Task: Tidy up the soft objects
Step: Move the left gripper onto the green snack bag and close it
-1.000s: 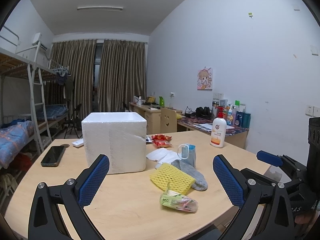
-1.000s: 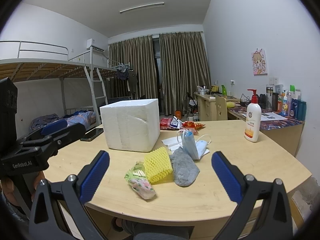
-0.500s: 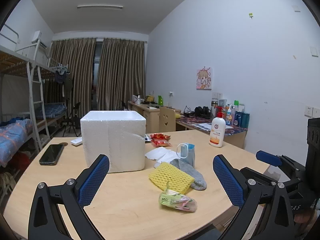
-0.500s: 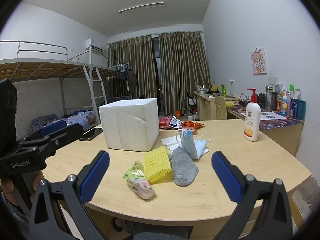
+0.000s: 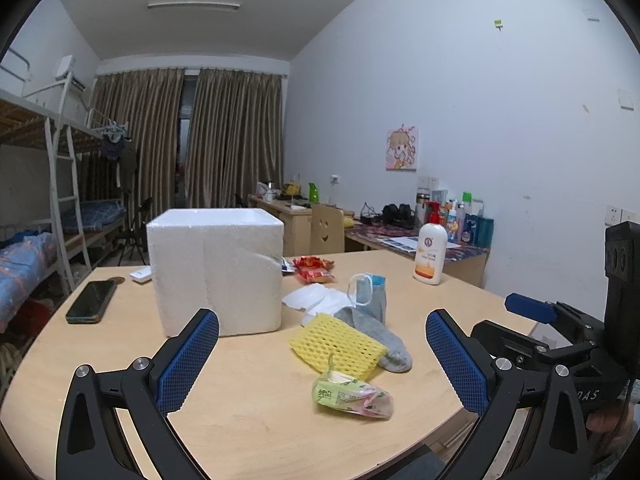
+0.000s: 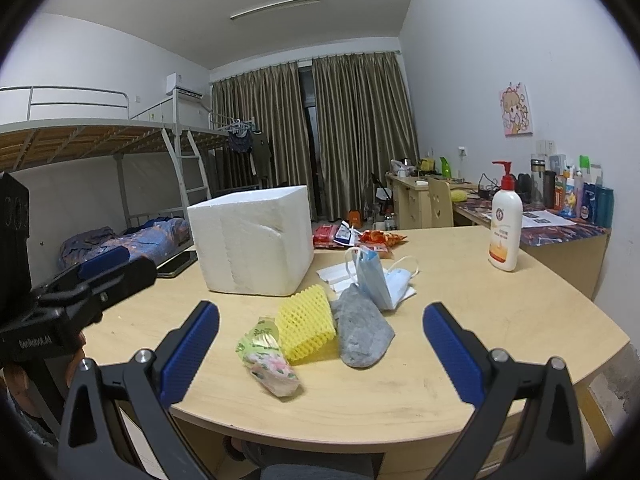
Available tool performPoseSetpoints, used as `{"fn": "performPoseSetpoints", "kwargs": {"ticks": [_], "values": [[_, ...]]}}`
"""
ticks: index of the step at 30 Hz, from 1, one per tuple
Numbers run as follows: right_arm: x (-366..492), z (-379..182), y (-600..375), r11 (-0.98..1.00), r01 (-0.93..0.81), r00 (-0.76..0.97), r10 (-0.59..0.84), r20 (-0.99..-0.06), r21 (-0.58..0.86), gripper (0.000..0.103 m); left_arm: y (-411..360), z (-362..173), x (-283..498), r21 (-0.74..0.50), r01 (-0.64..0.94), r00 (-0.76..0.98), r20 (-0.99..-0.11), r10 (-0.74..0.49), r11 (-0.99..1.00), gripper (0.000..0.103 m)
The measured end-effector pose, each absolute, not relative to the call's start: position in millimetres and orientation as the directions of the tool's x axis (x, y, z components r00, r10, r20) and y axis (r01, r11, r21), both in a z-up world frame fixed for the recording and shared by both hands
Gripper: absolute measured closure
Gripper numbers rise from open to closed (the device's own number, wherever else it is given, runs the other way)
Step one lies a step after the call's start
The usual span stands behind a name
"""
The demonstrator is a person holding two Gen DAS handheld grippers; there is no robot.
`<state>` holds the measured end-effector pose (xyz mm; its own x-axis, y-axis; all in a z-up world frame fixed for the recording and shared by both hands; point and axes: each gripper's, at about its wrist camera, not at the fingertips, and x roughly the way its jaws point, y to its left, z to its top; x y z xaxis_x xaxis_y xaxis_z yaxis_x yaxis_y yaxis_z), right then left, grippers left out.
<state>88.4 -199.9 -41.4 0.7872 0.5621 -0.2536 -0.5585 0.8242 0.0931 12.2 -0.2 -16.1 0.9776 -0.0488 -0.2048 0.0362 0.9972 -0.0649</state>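
Observation:
A small heap of soft things lies on the wooden table: a green tissue pack, a yellow foam net, a grey sock and a blue face mask. A white foam box stands behind them to the left. My left gripper is open, hovering near the table's front edge with the tissue pack between its spread fingers. My right gripper is open too, in front of the heap.
A phone lies at the table's left. Red snack packets and white tissues sit behind the heap. A lotion pump bottle stands at the right. A bunk bed and desks line the room.
Both grippers have drifted slightly forward and rightward, so the box and the heap sit a little nearer in view. Nothing was grasped or moved.

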Motion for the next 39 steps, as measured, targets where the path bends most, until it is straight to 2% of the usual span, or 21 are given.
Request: {"fn": "performPoseSetpoints", "kwargs": {"ticks": [6, 14, 20, 26, 29, 34, 39], "values": [[100, -48, -202, 0.833, -0.544, 0.789, 0.548, -0.278, 0.099, 0.0, -1, -28, 24, -0.074, 0.077, 0.966, -0.242, -0.093, 0.994, 0.0], [121, -60, -206, 0.849, -0.518, 0.788, 0.522, -0.326, 0.104, 0.0, -8, -56, 50, -0.131, 0.14, 0.916, -0.358, -0.178, 0.981, 0.0], [136, -65, -202, 0.851, -0.516, 0.777, 0.514, -0.364, 0.101, 0.0, -11, -79, 76, -0.166, 0.132, 0.872, -0.449, -0.194, 0.977, 0.0], [154, -66, -200, 0.857, -0.506, 0.772, 0.5, -0.392, 0.097, 0.0, -7, -93, 98, -0.2, 0.118, 0.84, -0.502, -0.205, 0.973, 0.0], [164, -66, -196, 0.859, -0.505, 0.771, 0.495, -0.402, 0.089, 0.0, -5, -97, 105, -0.222, 0.12, 0.827, -0.516, -0.221, 0.968, 0.005], [179, -64, -189, 0.858, -0.509, 0.765, 0.488, -0.419, 0.07, 0.0, -7, -104, 116, -0.246, 0.135, 0.795, -0.551, -0.253, 0.96, 0.021], [192, -63, -186, 0.858, -0.511, 0.76, 0.482, -0.436, 0.056, 0.0, -9, -111, 123, -0.257, 0.136, 0.768, -0.583, -0.266, 0.957, 0.026]]}}
